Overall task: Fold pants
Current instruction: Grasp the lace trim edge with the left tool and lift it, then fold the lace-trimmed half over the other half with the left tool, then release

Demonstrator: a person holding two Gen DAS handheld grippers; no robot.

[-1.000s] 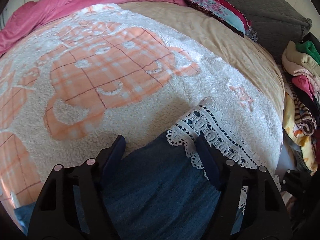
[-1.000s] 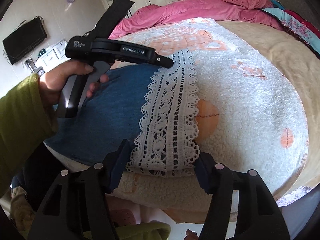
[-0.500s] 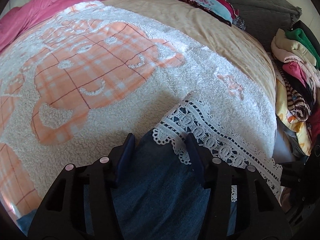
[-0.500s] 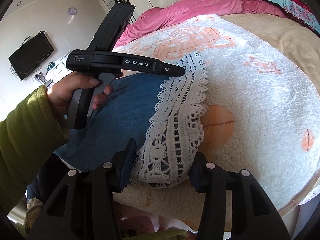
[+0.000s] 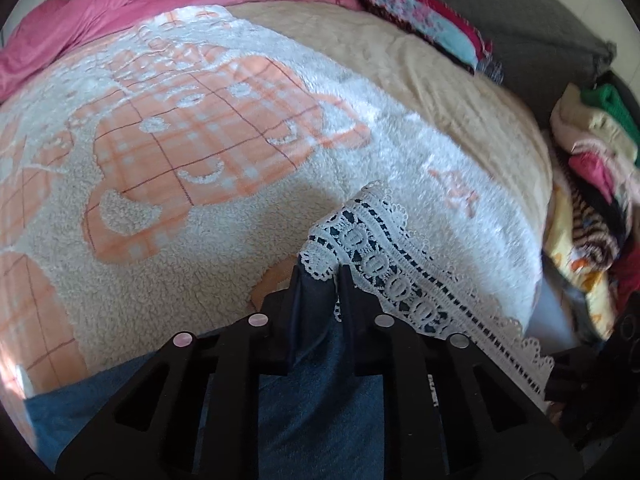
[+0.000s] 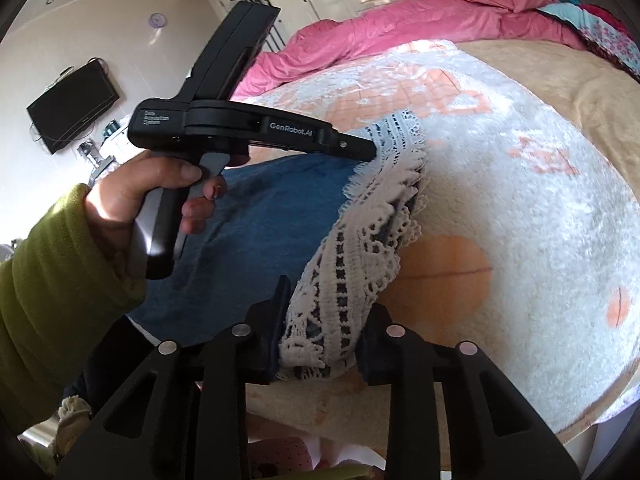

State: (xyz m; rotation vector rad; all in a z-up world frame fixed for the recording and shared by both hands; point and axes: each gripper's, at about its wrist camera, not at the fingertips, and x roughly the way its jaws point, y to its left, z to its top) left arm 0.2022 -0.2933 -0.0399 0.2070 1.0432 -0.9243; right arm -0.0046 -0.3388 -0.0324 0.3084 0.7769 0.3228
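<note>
At the near edge of the bed, on the fleece blanket, the pants lie flat: blue denim with a white lace hem running along the edge, one end of it at the bed's near edge, the other further in. Left gripper: jaws closing, nearly together, with denim and the inner lace corner bunched between them, reads as a pinch on cloth. Right gripper: jaws closing around the near end of the lace hem, the band is bunched up between them and looks already squeezed. A hand in a green sleeve holds the left tool. Judgement: this is the grasp stage before the first fold. To do it well: let both pinches finish before any lift, and check both layers are caught, not just the lace, which is open weave and could stretch or slip out alone. Lift both ends evenly so the hem stays straight, carry it over toward the waistband (out of view, can't tell where it sits), keep cloth low so the fleece doesn't drag it. Risk: the near end hangs close to the bed's edge, a one-sided pull may slide the pants off
</note>
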